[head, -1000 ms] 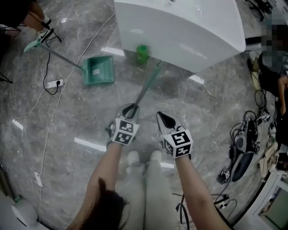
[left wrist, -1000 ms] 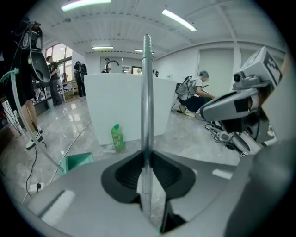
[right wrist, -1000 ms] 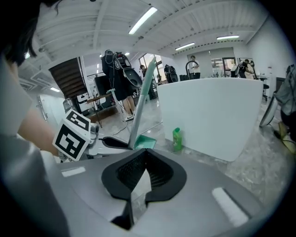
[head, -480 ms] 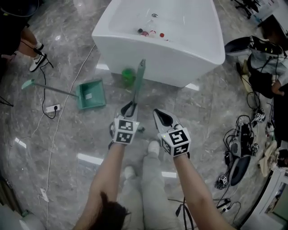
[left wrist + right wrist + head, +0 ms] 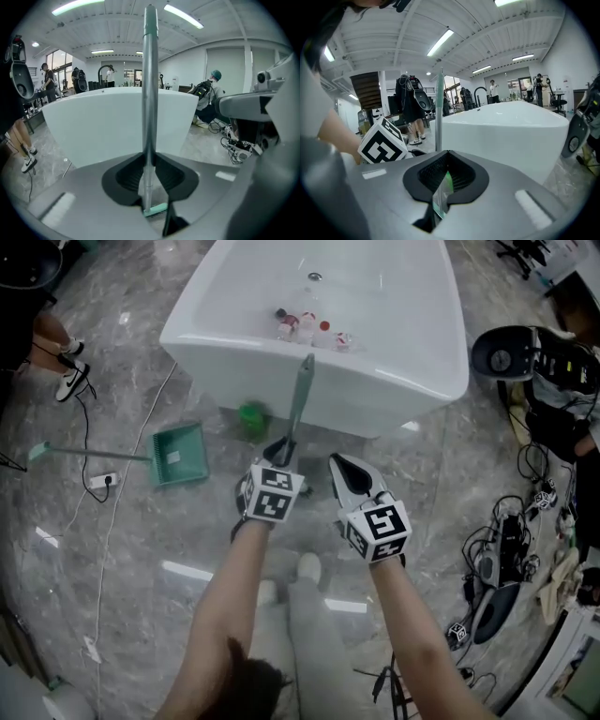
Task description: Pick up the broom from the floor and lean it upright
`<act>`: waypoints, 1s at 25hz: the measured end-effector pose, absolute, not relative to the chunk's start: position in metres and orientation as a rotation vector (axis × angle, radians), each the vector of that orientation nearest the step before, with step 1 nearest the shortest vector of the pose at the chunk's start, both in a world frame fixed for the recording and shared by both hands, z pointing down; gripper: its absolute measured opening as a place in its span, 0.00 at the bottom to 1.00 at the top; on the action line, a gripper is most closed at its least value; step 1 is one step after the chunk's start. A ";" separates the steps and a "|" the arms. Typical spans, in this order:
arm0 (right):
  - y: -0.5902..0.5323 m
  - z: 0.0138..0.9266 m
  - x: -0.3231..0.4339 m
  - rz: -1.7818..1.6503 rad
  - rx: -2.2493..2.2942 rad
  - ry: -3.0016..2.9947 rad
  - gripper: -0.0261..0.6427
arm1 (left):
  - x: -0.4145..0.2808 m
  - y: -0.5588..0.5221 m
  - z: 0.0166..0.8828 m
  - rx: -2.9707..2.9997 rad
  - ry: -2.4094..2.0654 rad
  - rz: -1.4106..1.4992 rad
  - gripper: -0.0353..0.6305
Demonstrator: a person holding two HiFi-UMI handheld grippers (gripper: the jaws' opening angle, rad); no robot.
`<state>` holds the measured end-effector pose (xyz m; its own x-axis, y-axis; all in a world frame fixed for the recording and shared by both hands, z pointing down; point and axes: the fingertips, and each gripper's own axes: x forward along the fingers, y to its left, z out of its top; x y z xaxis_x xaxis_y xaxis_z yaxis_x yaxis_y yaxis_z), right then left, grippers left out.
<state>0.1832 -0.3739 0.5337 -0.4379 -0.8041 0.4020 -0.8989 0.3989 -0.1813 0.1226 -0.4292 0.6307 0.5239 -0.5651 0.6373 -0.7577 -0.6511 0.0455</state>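
Observation:
The broom's grey handle point(image 5: 298, 399) stands nearly upright in front of the white bathtub point(image 5: 281, 381). Its top end rises across the tub's wall in the head view. My left gripper point(image 5: 281, 450) is shut on the handle low down. In the left gripper view the handle point(image 5: 150, 93) runs straight up between the jaws of this gripper point(image 5: 149, 164). A strip of the green broom head point(image 5: 155, 210) shows below them. My right gripper point(image 5: 339, 467) hangs just right of the left one, shut, apart from the broom. From the right gripper point(image 5: 446, 177) the handle point(image 5: 439, 112) shows on the left.
A green dustpan point(image 5: 178, 454) with a long handle lies on the marble floor at the left, beside a power strip point(image 5: 103, 481). A green object point(image 5: 250, 416) sits at the tub's foot. Small bottles point(image 5: 305, 326) lie inside the tub. Cables and gear point(image 5: 506, 549) crowd the right side.
Both grippers have gone forward toward the tub and risen. The broom went with the left one, and its handle now stands steeper, its top against the tub wall.

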 end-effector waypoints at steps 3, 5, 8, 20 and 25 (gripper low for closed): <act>-0.384 0.543 0.198 0.549 1.536 -2.393 0.04 | 0.143 -0.444 0.645 2.483 -1.049 0.922 0.17; -0.389 0.550 0.204 0.556 1.550 -2.381 0.04 | 0.154 -0.454 0.654 2.512 -1.026 0.978 0.17; -0.396 0.561 0.210 0.569 1.561 -2.366 0.04 | 0.169 -0.470 0.668 2.535 -1.006 1.040 0.17; -0.403 0.575 0.221 0.615 1.580 -2.303 0.04 | 0.186 -0.499 0.684 2.513 -1.005 1.053 0.17; -0.403 0.573 0.221 0.609 1.573 -2.288 0.04 | 0.184 -0.497 0.686 2.535 -1.003 1.122 0.23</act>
<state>0.2213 -0.4032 0.5733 -0.3568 -0.8082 0.4685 -0.9342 0.3112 -0.1746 0.1838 -0.4970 0.6862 0.4836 -0.5066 0.7138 -0.6530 -0.7519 -0.0913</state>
